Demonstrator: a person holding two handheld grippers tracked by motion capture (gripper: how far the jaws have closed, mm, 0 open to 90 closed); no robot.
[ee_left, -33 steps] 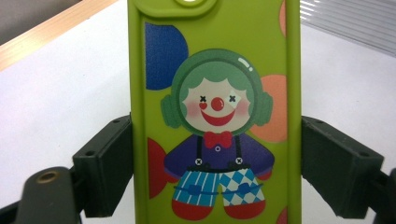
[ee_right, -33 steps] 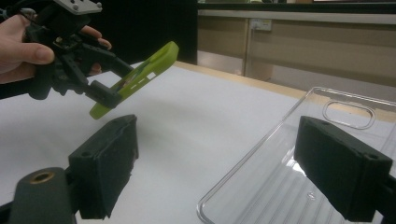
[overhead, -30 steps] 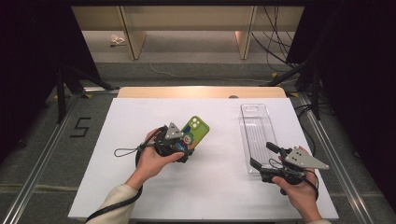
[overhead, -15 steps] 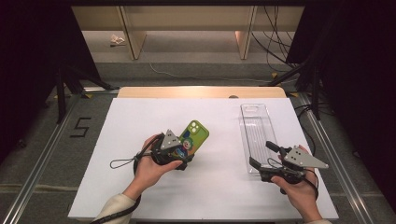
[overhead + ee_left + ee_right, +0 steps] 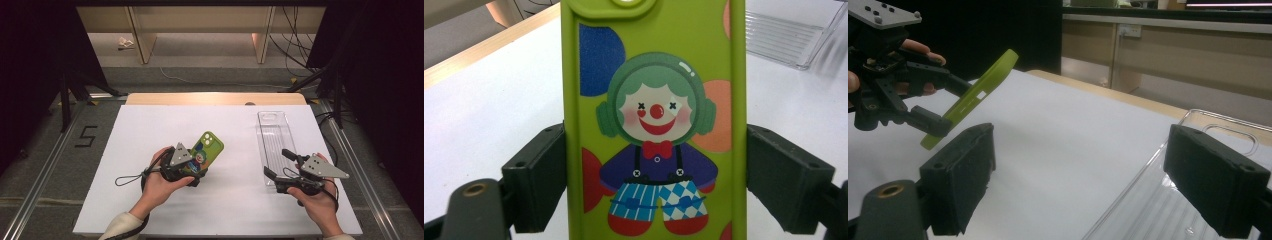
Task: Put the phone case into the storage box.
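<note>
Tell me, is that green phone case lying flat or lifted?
Lifted and tilted: the green phone case, gripped by the left gripper, slants above the white table.

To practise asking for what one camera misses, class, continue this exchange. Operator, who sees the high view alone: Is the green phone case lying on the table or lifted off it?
Observer: Lifted. The right gripper view shows the green phone case tilted, clear of the table.
Operator: How is it held?
Observer: The left gripper clamps its two long edges.
Operator: And the right gripper?
Observer: The right gripper is open and holds nothing, with the clear tray beneath one jaw.
</note>
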